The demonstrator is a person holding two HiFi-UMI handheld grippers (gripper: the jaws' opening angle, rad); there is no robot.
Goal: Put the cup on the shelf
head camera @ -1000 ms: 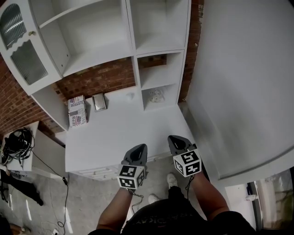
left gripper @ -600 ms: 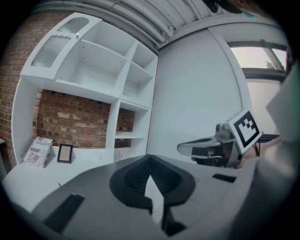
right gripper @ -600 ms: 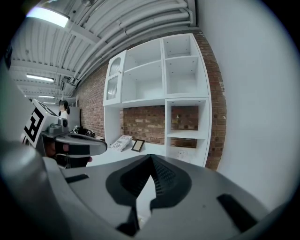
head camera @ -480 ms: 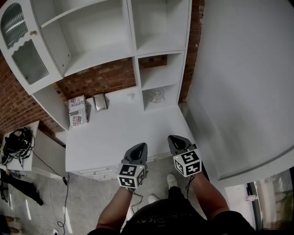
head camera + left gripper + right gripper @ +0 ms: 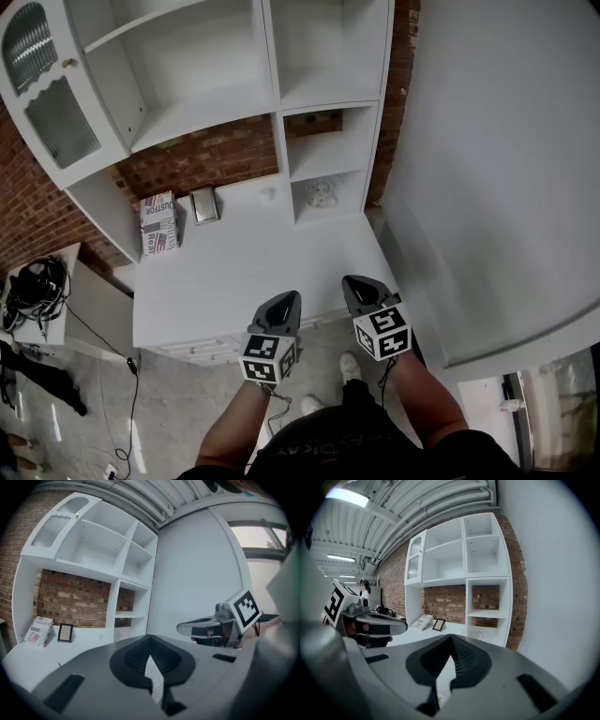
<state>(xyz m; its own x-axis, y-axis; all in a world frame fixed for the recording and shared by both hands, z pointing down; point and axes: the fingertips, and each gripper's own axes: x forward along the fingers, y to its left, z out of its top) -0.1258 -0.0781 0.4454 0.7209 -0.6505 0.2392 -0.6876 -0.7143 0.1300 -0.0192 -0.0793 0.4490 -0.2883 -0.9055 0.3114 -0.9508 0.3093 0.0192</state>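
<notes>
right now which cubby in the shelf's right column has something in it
The lowest cubby, at counter level: the cup sits inside; those above it hold nothing.

left tongs [image 5: 285, 302]: closed, empty | right tongs [image 5: 357, 284]: closed, empty

shelf unit [image 5: 323, 94]: white
wall [image 5: 202, 159]: red-brown brick pattern
table [image 5: 244, 272]: plain white
cup [image 5: 321, 195]: whitish, faint grey pattern
box [image 5: 157, 225]: white, red and dark print
left gripper [image 5: 286, 302]: dark grey, black-white square-marker cube
right gripper [image 5: 354, 284]: dark grey, black-white square-marker cube
floor [image 5: 187, 412]: mottled grey
</notes>
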